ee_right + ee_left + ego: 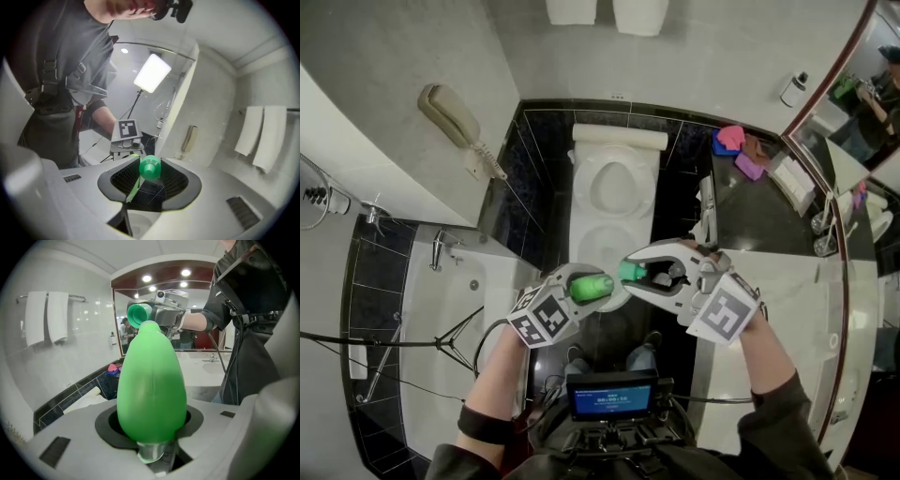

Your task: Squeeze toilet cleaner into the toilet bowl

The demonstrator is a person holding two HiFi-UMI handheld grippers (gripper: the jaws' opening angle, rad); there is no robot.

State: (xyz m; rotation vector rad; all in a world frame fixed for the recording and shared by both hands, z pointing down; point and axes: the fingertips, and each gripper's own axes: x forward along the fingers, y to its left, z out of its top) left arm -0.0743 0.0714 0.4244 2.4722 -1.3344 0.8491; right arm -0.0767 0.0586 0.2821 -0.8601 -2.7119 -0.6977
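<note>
In the head view, my left gripper (596,286) is shut on a green toilet cleaner bottle (586,288), held above the open white toilet bowl (614,187). Close to the right, my right gripper (632,273) is shut on the bottle's green cap (627,272). In the left gripper view the egg-shaped bottle (150,390) stands between the grey jaws of the left gripper (151,430), and the cap (139,314) sits just off its tip, slightly to the left. In the right gripper view the cap (150,168) sits between the black pads of the right gripper (150,177).
A wall phone (455,117) hangs at the left, with a bathtub (459,309) below it. A dark counter (769,211) at the right carries coloured cloths (739,148), beside a mirror (862,103). White towels (609,11) hang above the toilet. A small screen (612,394) sits at my chest.
</note>
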